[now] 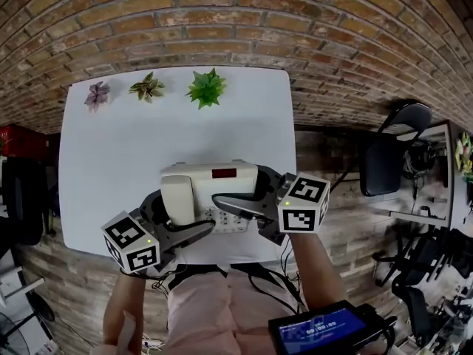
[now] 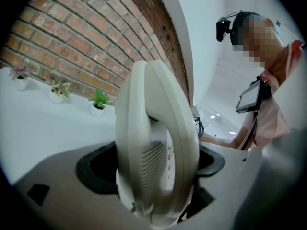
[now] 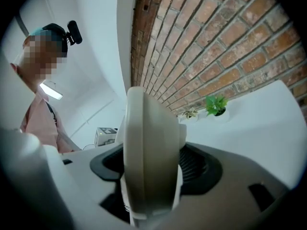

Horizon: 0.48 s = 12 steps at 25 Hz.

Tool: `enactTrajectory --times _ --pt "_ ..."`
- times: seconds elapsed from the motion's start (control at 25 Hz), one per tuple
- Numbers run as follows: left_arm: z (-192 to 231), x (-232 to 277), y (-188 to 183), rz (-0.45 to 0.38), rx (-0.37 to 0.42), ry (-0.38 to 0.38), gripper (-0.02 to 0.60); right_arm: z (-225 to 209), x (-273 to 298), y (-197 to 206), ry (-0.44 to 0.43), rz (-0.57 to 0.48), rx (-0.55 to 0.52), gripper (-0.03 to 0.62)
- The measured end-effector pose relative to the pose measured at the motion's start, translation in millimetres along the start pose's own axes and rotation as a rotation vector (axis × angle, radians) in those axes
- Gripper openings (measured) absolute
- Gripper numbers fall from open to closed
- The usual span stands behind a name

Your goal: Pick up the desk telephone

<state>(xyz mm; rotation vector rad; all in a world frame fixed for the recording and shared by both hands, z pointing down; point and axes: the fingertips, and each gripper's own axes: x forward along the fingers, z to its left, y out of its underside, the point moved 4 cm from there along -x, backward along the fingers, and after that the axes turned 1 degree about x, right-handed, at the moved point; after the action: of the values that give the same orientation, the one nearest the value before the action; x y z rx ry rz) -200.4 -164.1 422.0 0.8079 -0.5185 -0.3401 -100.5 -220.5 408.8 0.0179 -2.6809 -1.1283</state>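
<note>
Currently the phone (image 1: pixel 211 191) sits between both grippers over the near half of the table (image 1: pixel 111 146), close to its front edge, with its long axis running left to right across the head view. The left gripper (image 1: pixel 177 217) takes the end that carries the handset; the right gripper (image 1: pixel 247 191) takes the opposite end, one jaw reaching across the keypad face. In the left gripper view the jaws are clamped on the phone body (image 2: pixel 158 147), which fills the gap edge-on. In the right gripper view the jaws stand wide but pressed onto the phone (image 3: pixel 148 147) in the same way. Neither hand is nearer: the load is shared end to end, so I judge that both must rise together and level, or the phone will tilt and the handset may slip from its cradle. I judge the base is already clear of the tabletop, though no view shows the underside. The three plants (image 1: pixel 207 87) stand well apart at the far edge. Open room lies above and toward me; a chair (image 1: pixel 392 154) stands off to the right, clear of the table.
</note>
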Motion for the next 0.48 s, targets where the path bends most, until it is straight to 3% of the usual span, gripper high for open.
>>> enactTrajectory --times 0.48 --pt "-70 -26 -76 -0.088 0.097 -0.022 0.456 79 -33 -78 -0.016 -0.035 -0.154 0.322"
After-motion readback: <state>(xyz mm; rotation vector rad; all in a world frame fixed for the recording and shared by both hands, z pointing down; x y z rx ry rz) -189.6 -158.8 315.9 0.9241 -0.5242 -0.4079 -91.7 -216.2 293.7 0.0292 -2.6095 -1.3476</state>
